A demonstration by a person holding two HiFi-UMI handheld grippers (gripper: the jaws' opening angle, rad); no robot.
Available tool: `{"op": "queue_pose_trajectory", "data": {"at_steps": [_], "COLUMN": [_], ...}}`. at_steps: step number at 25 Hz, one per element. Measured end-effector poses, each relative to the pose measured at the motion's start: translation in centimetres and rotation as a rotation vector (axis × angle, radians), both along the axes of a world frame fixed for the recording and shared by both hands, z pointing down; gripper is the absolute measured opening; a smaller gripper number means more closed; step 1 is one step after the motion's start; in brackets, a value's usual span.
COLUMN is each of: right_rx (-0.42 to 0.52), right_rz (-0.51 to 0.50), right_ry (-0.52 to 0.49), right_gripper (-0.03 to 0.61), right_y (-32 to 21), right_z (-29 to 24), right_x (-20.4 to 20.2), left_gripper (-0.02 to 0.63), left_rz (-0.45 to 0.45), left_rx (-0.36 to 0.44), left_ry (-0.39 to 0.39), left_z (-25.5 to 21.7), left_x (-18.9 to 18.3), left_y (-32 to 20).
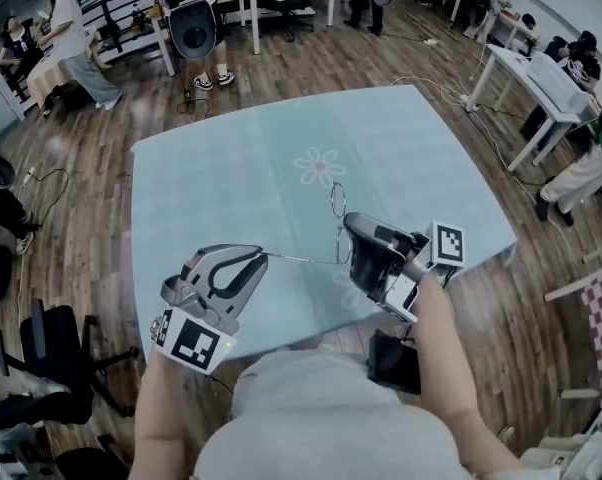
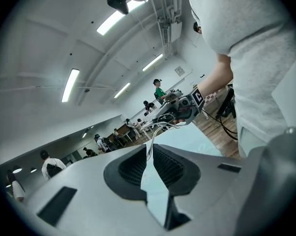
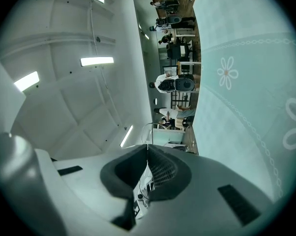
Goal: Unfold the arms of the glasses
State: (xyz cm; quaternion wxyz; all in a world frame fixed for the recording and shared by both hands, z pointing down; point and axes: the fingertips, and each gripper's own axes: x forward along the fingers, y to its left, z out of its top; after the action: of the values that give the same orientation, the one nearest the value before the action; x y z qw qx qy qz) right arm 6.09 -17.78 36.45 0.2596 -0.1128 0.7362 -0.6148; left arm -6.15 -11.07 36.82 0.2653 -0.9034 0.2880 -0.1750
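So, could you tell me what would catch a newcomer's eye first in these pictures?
A thin wire-framed pair of glasses is held in mid-air over the pale blue flowered tablecloth, stretched between two hand-held grippers. The left gripper has its jaws pinched on the end of one arm, and the right gripper has its jaws clamped on the frame by the lenses. Other people work at desks along the room's edges.

One pair of thin wire-framed glasses (image 1: 338, 200); two grey plastic hand-held tools, the left gripper (image 1: 259, 256) and the right gripper (image 1: 349, 224); one square bench (image 1: 231, 168) covered in pale blue flower-printed cloth.
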Motion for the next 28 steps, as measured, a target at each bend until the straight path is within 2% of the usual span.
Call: {"op": "queue_pose_trajectory", "data": {"at_steps": [5,9,10,16,22,28], "right_rx": [0.018,0.020,0.019,0.021,0.031,0.041], "right_rz": [-0.019,-0.026,-0.028,-0.029,-0.034,-0.032], "right_ry": [0.000,0.000,-0.001,-0.010,-0.015,-0.022], "right_gripper": [0.012,0.012,0.012,0.012,0.012,0.012], "right_y": [0.3,0.4,0.5,0.6,0.8,0.6], "right_z": [-0.6,-0.7,-0.7,-0.8,-1.3,-1.6], "right_x": [-0.3,-0.3,-0.3,-0.1,0.2,0.0], "left_gripper": [0.039,0.142,0.150,0.150,0.150,0.149], "left_rz": [-0.027,-0.050,-0.055,-0.067,-0.101,-0.080], "left_rx": [-0.014,-0.036,-0.040,-0.100,-0.242,-0.263], "left_ry": [0.001,0.021,0.027,0.093,0.217,0.236], "left_z": [0.3,0.4,0.3,1.0,2.6,3.9], "left_x": [-0.4,-0.5,-0.5,-0.6,-0.8,0.6], "left_y": [-0.7,-1.3,-1.3,-1.6,-1.7,-1.5]}}
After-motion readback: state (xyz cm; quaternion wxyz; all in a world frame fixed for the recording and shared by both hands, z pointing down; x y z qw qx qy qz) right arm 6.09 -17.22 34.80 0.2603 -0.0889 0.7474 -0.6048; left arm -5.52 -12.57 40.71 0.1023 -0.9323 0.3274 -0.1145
